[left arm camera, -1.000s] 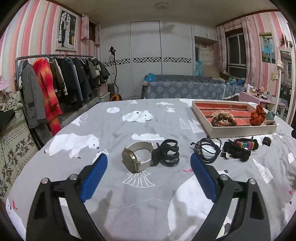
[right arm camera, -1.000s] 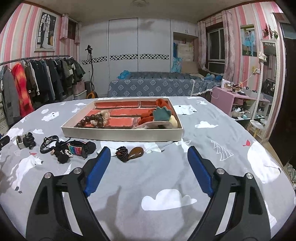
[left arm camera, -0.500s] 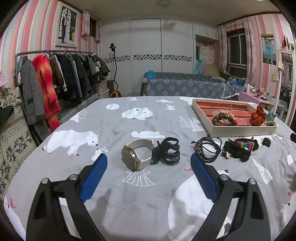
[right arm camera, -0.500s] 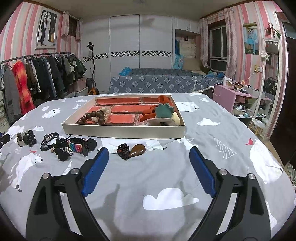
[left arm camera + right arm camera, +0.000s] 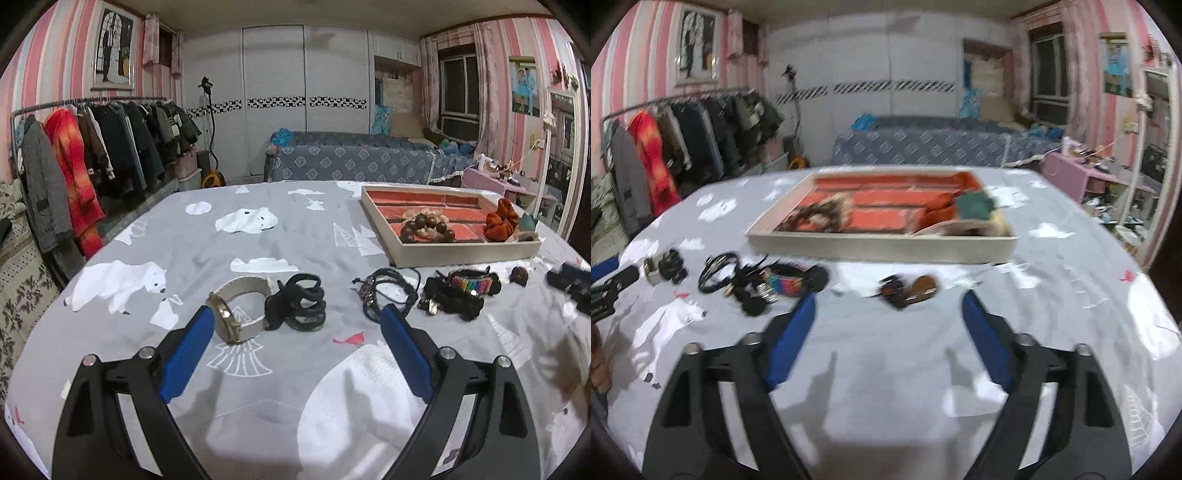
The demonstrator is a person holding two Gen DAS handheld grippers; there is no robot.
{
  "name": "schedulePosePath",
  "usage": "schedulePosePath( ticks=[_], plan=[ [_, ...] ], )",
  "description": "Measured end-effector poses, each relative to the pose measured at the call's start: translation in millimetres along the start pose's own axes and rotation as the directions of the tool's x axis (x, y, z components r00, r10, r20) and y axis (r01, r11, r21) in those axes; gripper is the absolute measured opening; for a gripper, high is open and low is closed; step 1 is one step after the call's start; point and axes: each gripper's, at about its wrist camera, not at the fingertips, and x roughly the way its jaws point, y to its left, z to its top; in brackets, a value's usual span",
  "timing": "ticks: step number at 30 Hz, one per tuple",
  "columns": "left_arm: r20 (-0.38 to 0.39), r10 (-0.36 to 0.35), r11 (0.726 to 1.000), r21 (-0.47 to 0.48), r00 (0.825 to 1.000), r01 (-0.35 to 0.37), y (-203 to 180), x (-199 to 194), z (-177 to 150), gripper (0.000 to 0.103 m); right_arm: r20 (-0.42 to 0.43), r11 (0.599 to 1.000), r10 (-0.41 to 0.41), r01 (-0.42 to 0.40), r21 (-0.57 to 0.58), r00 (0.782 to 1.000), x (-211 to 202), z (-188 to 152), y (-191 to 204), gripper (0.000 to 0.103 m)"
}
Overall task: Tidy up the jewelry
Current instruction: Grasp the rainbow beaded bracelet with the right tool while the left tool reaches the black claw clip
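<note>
R hand-held gripper (image 5: 888,310) closing, empty

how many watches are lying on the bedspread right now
1: a watch with a pale strap, standing on edge on the bedspread beside the black claw hair clip. The tangled pile of bracelets could hide another.

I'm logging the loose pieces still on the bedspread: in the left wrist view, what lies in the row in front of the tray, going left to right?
watch → black claw hair clip → coil of black cords → rainbow beaded bracelet → small dark brown piece.
</note>
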Motion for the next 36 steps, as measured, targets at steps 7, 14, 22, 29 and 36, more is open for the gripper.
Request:
schedulePosePath(
  ticks=[7,14,22,29,36],
  plan=[
    [-0.037,-0.034,0.999,-0.027,0.999,0.033,-4.2,17.3,12.6,0.089,-0.05,0.999,0.042,-0.043,-0.01,0.998,19.3,13.7,25.4,0.054],
    [-0.106,-0.034,0.999,-0.035,0.994,0.031,-12.4,40.2,16.8,0.089,-0.153,0.999,0.043,-0.047,-0.022,0.987,52.7,19.2,46.7,0.046],
    [-0.162,0.042,0.999,-0.02,0.986,-0.046,-3.9,65.8,23.0,0.089,-0.197,0.999,0.046,-0.051,-0.017,0.979,70.0,16.9,49.8,0.032],
    [-0.215,0.062,0.997,-0.03,0.975,-0.07,6.3,84.0,16.6,0.089,-0.224,0.998,0.058,-0.062,-0.008,0.973,79.8,16.4,48.4,0.024],
    [-0.264,-0.002,0.999,-0.033,0.965,-0.007,3.0,94.9,14.3,0.059,-0.257,0.997,0.075,-0.079,-0.008,0.964,86.7,15.2,49.6,0.009]
  ],
)
